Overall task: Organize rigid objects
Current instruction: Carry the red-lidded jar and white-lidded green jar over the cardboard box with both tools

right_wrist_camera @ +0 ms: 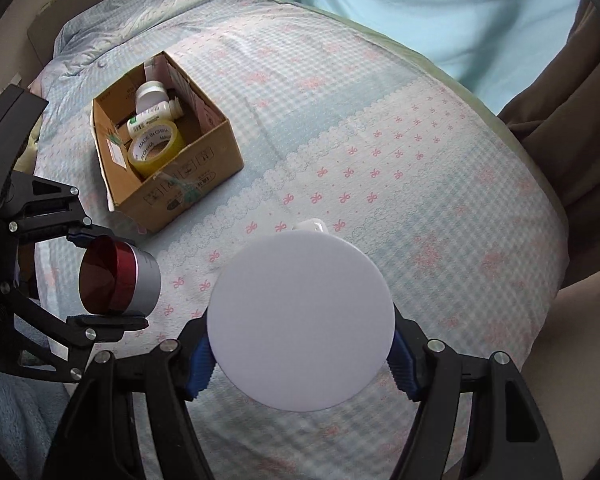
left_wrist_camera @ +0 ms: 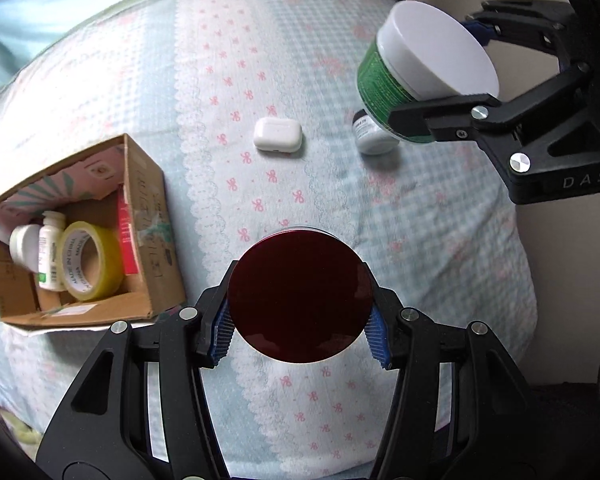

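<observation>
Two jars are held above the bed [left_wrist_camera: 420, 240]: the red-lidded tin [left_wrist_camera: 300, 296] is clamped in the left gripper [left_wrist_camera: 300, 330], the white-lidded jar [right_wrist_camera: 300, 320] in the right gripper [right_wrist_camera: 302, 364]. Probably both must be carried to the cardboard box [left_wrist_camera: 156, 248] and released inside.

Both views look steeply down on the bed [left_wrist_camera: 440, 240] from close above, each from the wrist behind its own gripper. The left wrist view has the left gripper [left_wrist_camera: 300, 330] at its lower edge and sees the cardboard box [left_wrist_camera: 156, 248] to the left of that gripper, fairly near. The right wrist view, behind the right gripper [right_wrist_camera: 300, 364], sees the same cardboard box [right_wrist_camera: 204, 172] farther off, up and to the left. Both views share the box, the bedspread beside it, and the other view's gripper at the frame's side.
</observation>
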Demonstrator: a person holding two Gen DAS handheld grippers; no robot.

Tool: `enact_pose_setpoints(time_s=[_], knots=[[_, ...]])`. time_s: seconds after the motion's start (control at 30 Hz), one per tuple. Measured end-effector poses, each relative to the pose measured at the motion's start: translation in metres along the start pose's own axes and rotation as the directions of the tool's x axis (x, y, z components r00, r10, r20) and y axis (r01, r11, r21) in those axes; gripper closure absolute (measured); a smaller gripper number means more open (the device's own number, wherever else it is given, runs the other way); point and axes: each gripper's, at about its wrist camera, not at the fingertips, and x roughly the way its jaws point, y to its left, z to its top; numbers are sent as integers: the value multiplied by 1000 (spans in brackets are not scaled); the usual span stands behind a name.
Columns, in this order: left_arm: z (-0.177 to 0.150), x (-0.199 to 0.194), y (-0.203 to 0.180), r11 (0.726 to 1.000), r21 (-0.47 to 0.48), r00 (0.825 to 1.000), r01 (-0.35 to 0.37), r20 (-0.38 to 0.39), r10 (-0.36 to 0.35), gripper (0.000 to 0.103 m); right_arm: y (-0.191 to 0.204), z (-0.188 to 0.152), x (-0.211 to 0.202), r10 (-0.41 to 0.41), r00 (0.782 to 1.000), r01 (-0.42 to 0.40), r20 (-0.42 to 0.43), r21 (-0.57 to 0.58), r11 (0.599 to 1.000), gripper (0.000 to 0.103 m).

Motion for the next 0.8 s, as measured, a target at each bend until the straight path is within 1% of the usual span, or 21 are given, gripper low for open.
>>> enact_pose_setpoints(time_s=[0.03, 0.07, 0.2, 0.3, 0.4, 0.47, 0.5, 0.57, 0.67, 0.8], knots=[[3, -12, -2, 1000, -8, 1000, 6, 13, -6, 53, 2, 2, -11, -11, 1000, 11, 4, 21, 1000, 36], [-2, -23, 4, 1000, -15, 1000, 11, 27, -11, 53, 5, 4, -22, -22, 1000, 22, 7, 42, 999, 36], [1, -62, 28, 999, -38, 997, 28, 73, -25, 53, 15, 16, -62, -63, 998, 59, 14, 163, 985, 36], [0, -90, 52, 998, -47, 994, 35, 108, -29, 53, 26, 25, -87, -102, 995, 93, 19, 262, 960, 36], [-5, -111, 80, 998, -42, 991, 37, 132, -31, 53, 42, 35, -107, -127, 991, 107, 31, 368, 924, 36], [-11, -124, 103, 998, -41, 989, 48, 142, -42, 53, 58, 42, -116, -152, 988, 126, 29, 416, 901, 36], [-14, -132, 115, 998, -37, 989, 50, 143, -44, 53, 67, 48, -120, -177, 984, 151, 22, 428, 891, 36], [-20, -140, 139, 999, -21, 989, 42, 140, -39, 53, 84, 60, -124, -207, 978, 177, 17, 452, 874, 36], [-31, -150, 178, 999, -13, 991, 44, 129, -42, 53, 108, 80, -128, -217, 976, 170, 35, 505, 846, 36], [-48, -161, 231, 999, -6, 993, 46, 105, -45, 53, 140, 108, -123, -236, 971, 174, 35, 575, 800, 36]])
